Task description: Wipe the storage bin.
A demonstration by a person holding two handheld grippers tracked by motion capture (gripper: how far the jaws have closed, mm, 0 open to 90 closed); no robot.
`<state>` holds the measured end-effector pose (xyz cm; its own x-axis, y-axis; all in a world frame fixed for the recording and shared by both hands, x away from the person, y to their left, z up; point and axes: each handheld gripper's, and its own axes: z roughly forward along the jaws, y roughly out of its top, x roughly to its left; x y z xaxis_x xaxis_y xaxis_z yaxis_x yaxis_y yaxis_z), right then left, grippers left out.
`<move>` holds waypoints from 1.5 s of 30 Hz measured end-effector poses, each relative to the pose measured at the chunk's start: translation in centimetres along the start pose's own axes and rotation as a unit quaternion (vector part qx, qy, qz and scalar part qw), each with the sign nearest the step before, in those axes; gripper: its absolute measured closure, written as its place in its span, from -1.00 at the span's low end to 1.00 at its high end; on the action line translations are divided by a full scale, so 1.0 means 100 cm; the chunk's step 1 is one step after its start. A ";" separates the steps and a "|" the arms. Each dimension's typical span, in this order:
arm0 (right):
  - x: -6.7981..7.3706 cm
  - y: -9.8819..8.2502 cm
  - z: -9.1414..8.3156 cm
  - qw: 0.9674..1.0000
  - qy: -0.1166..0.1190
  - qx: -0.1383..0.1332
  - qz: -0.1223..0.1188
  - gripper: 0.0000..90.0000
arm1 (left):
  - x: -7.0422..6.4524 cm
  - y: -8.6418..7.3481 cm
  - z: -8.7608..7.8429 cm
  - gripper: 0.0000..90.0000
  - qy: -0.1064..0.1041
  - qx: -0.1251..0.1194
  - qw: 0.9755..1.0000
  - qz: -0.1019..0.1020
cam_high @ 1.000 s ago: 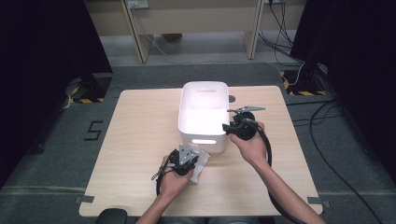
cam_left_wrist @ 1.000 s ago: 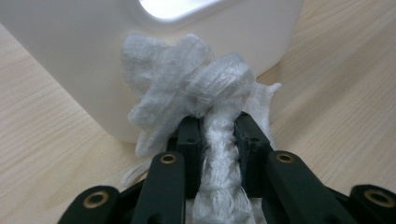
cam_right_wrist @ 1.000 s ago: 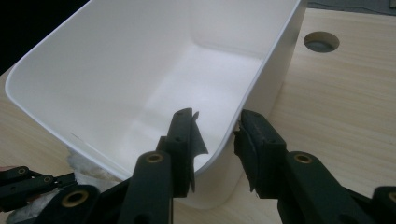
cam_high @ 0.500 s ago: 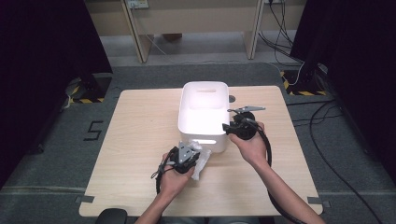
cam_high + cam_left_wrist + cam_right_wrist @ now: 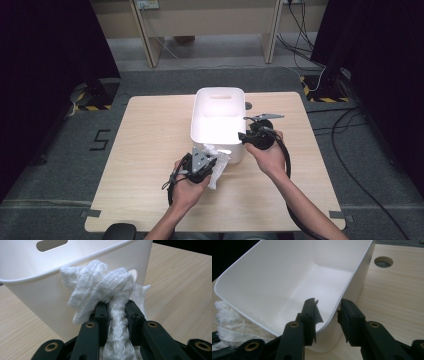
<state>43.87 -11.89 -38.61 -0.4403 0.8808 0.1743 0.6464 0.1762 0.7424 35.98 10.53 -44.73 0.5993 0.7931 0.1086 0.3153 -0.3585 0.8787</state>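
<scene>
- My left gripper (image 5: 117,315) clamps a bunched white woven cloth (image 5: 105,285) just short of the white plastic tub's (image 5: 37,290) near wall.
- My right gripper (image 5: 327,312) straddles its corner rim, pad contact unclear; its view alone shows the bare interior.

A lab-style recording room: a plain wooden bench (image 5: 150,150) stands alone on grey carpet (image 5: 60,165), ringed by black curtains (image 5: 45,55). Cables (image 5: 350,135) trail across the floor, yellow-black hazard tape (image 5: 92,107) marks stand feet, and a taped numeral "5" (image 5: 100,140) labels the station.
</scene>
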 end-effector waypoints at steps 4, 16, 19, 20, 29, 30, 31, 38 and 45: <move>0.000 0.000 0.000 1.000 -0.002 0.000 0.000 0.47 | -0.004 0.001 -0.002 0.66 0.008 -0.003 1.000 0.001; 0.000 0.000 0.000 1.000 -0.002 -0.001 -0.001 0.46 | -0.008 0.011 0.000 0.67 0.005 -0.006 1.000 0.012; 0.000 0.000 0.000 1.000 -0.002 -0.002 -0.003 0.46 | -0.008 0.010 0.001 0.67 0.005 -0.004 1.000 0.013; 0.000 0.000 0.000 1.000 -0.002 -0.002 -0.003 0.46 | -0.008 0.010 0.002 0.66 0.004 -0.004 1.000 0.012; 0.000 0.000 0.000 1.000 -0.002 -0.001 -0.003 0.46 | -0.008 0.006 0.007 0.67 0.008 -0.001 1.000 0.021; 0.000 0.000 0.000 1.000 -0.002 -0.001 -0.003 0.46 | -0.008 0.005 0.008 0.67 0.009 0.001 1.000 0.023; 0.000 0.000 0.000 1.000 -0.002 -0.002 -0.003 0.46 | -0.008 0.004 0.009 0.66 0.010 0.002 1.000 0.024; 0.000 0.000 0.000 1.000 -0.002 -0.002 -0.003 0.46 | -0.009 0.001 0.014 0.67 0.012 0.007 0.999 0.029; 0.000 0.000 0.000 1.000 -0.001 -0.001 -0.003 0.46 | -0.011 -0.002 0.016 0.66 0.013 0.006 0.999 0.028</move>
<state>43.89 -11.89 -38.63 -0.4427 0.8809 0.1676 0.6417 0.1807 0.7454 36.41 8.98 -45.79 0.5969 0.7840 0.1704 0.2902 -0.4091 0.8651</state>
